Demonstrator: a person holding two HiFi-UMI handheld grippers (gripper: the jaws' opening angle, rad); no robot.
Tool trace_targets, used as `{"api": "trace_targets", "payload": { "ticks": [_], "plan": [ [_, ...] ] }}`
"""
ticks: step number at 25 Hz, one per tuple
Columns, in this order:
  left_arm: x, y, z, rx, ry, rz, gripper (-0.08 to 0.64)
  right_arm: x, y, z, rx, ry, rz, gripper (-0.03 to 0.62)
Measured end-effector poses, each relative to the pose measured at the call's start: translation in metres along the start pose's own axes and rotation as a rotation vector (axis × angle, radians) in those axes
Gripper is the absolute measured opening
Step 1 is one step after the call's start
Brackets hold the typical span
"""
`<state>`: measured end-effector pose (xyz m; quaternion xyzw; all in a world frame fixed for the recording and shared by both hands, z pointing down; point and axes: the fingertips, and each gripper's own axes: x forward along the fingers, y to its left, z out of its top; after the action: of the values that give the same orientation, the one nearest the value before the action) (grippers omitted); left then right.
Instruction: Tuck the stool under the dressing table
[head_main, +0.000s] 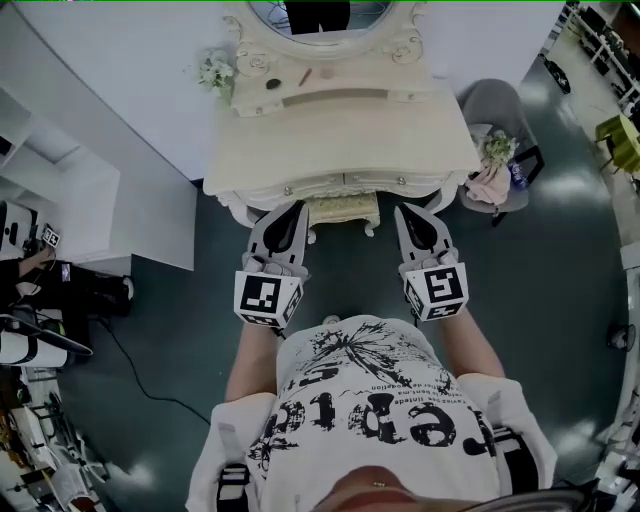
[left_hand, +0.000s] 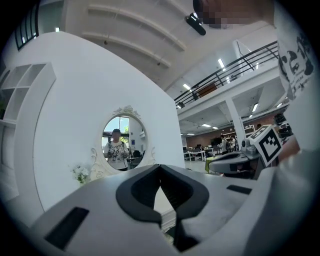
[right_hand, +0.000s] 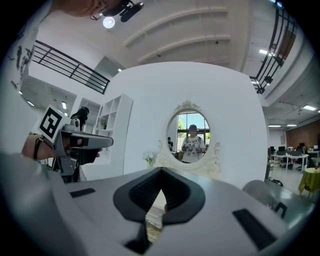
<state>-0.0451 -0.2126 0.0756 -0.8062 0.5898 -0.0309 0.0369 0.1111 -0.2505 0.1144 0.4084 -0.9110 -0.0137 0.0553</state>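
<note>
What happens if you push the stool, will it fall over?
Probably not: the stool looks wide, with legs at its corners, so it should slide. It looks stiff, likely wood, so it won't bend. The smooth floor should let it glide.

Open-plan office hall with a staged bedroom corner: mezzanine railing (left_hand: 235, 65), desks (right_hand: 287, 160), white partition wall (head_main: 130, 80) behind dressing table (head_main: 340, 140).
</note>
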Motion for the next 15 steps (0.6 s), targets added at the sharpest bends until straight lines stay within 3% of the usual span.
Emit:
{"api": "trace_targets", "payload": {
  "ticks": [15],
  "plan": [
    [0.014, 0.009, 0.002, -0.003, 0.021, -0.016, 0.02, 0.011, -0.011, 0.011, 0.031, -0.009, -0.009, 0.017]
  ]
}}
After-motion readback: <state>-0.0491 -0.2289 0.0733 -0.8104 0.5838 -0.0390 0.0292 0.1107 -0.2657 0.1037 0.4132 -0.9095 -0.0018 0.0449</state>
